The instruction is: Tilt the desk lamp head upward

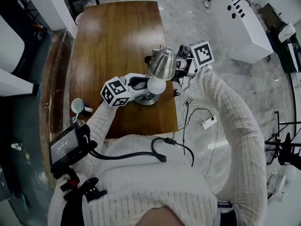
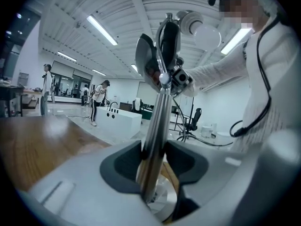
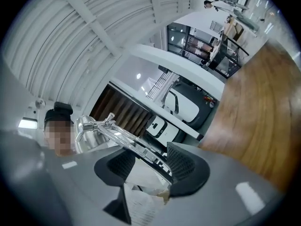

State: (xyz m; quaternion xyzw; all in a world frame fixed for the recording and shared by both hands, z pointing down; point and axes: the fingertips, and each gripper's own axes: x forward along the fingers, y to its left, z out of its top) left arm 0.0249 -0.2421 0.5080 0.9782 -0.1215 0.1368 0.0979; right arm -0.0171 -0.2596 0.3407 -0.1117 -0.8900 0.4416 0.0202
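A chrome desk lamp stands near the right edge of the wooden table [image 1: 117, 36]. Its shade [image 1: 162, 64] has the white bulb [image 1: 156, 85] pointing toward me, above the round base [image 1: 146, 99]. My left gripper [image 1: 141, 84] is shut on the upright stem [image 2: 157, 126], low down near the base, and both pads touch it in the left gripper view [image 2: 153, 161]. My right gripper [image 1: 181, 68] is at the back of the shade. In the right gripper view its jaws [image 3: 150, 161] stand open, with the thin chrome bracket [image 3: 127, 138] running between the pads.
A blue and white cup [image 1: 77, 106] sits at the table's left front. On the floor to the right lie a power strip [image 1: 209, 122] and loose cables. A white cabinet [image 1: 240, 22] stands further right. The lamp is close to the table's right edge.
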